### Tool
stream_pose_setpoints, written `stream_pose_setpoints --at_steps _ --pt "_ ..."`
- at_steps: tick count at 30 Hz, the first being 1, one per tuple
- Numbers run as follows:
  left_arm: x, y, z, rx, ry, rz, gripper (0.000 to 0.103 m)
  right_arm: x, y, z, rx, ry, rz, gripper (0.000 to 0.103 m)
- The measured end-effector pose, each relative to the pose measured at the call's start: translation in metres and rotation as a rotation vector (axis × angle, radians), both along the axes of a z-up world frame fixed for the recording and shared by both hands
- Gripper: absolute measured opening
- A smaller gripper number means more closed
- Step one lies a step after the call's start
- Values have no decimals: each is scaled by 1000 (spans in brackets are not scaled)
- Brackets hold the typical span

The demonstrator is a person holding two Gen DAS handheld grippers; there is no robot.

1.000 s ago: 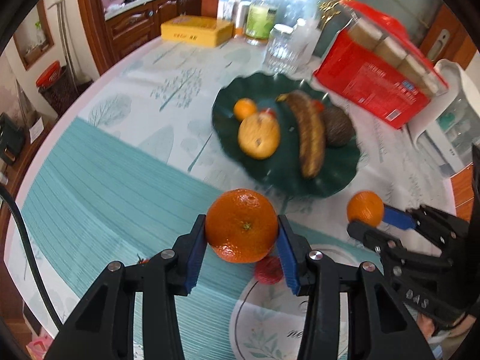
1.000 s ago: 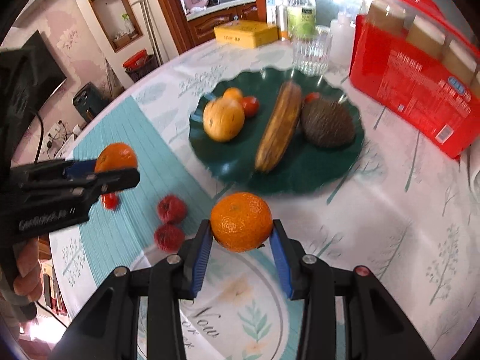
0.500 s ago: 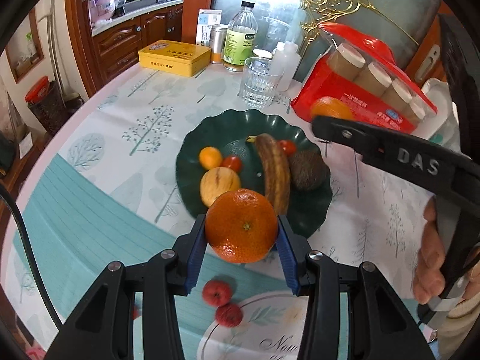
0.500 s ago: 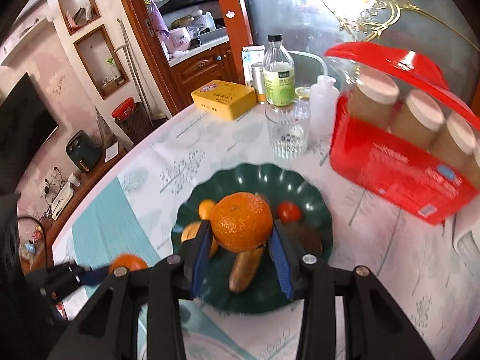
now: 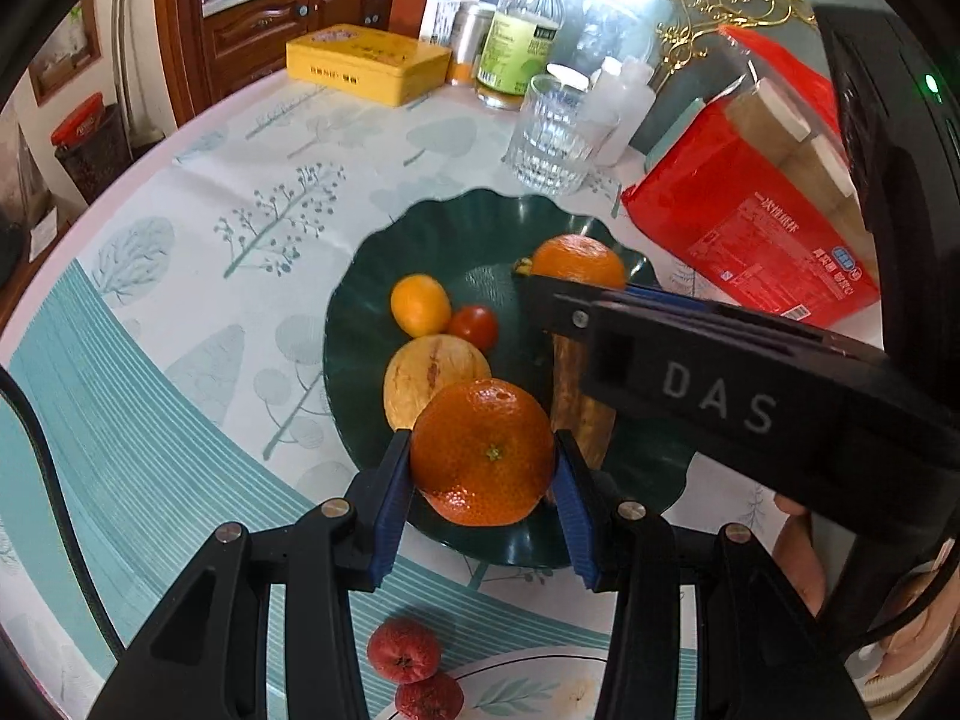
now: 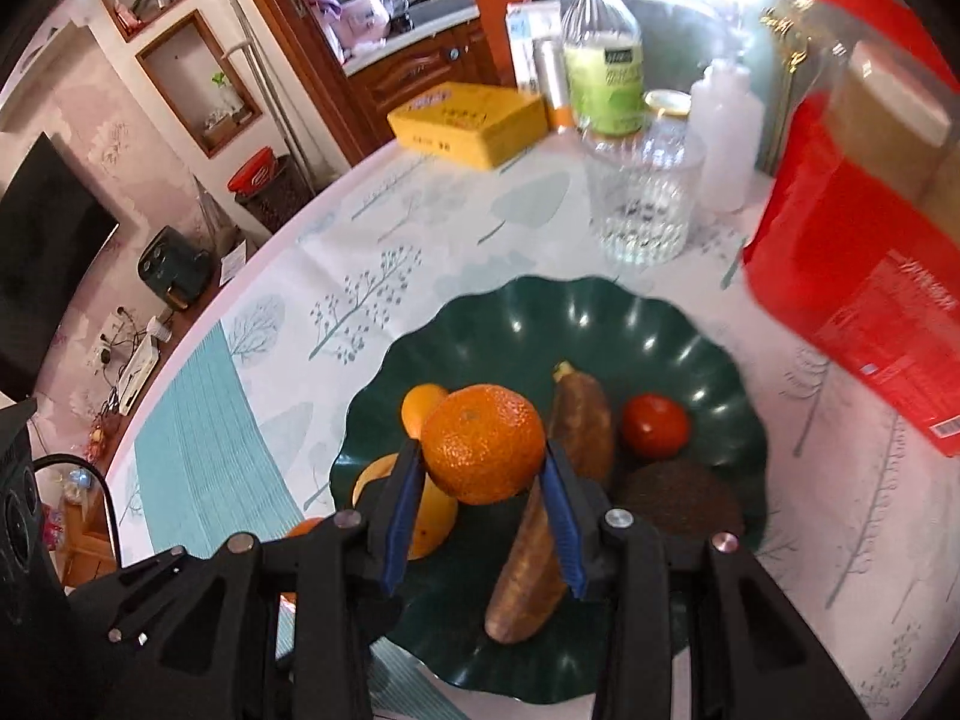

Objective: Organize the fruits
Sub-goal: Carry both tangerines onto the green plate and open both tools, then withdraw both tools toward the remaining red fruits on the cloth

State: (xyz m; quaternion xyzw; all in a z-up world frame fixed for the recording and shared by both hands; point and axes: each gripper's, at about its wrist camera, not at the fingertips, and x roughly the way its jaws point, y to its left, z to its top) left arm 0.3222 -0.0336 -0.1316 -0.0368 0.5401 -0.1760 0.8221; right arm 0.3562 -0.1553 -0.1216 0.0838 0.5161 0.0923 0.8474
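Gripping one orange apiece, both claws hang over the green plate (image 5: 372,276) on the table (image 5: 198,252). The left claw (image 5: 483,495) is clenched on an orange (image 5: 483,450) above the plate's near rim; the right claw (image 6: 483,495) clamps a second orange (image 6: 483,441) over the banana (image 6: 540,540). Oranges look firm, roundish, fairly light, with a dimpled skin that should grip well; holding across the widest middle, as here, seems safest. Two small red fruits (image 5: 403,648) lie off the plate.
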Motion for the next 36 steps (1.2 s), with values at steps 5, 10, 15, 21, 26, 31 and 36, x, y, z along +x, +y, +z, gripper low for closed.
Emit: stream_pose_setpoints --at_steps 5,10,15,21,26,31,36 --pt "1 -4 -12 -11 35 -9 44 4 0 -9 -29 23 3 40" --pt "1 -7 -15 2 47 -7 44 0 -6 -10 -28 19 -1 41" --pt "3 -3 -11 -10 41 3 45 -8 -12 -7 -35 10 -9 41" --pt "-1 -1 -4 -6 26 2 46 -19 -17 -1 -52 -18 -22 41" --pt "-6 3 2 8 21 1 46 -28 -16 6 -77 -38 -17 41" --pt "-14 8 13 23 5 6 46 -38 -18 16 -89 -59 -24 41" --pt "-20 18 26 30 -11 22 47 -50 -18 24 -109 -67 -34 41"
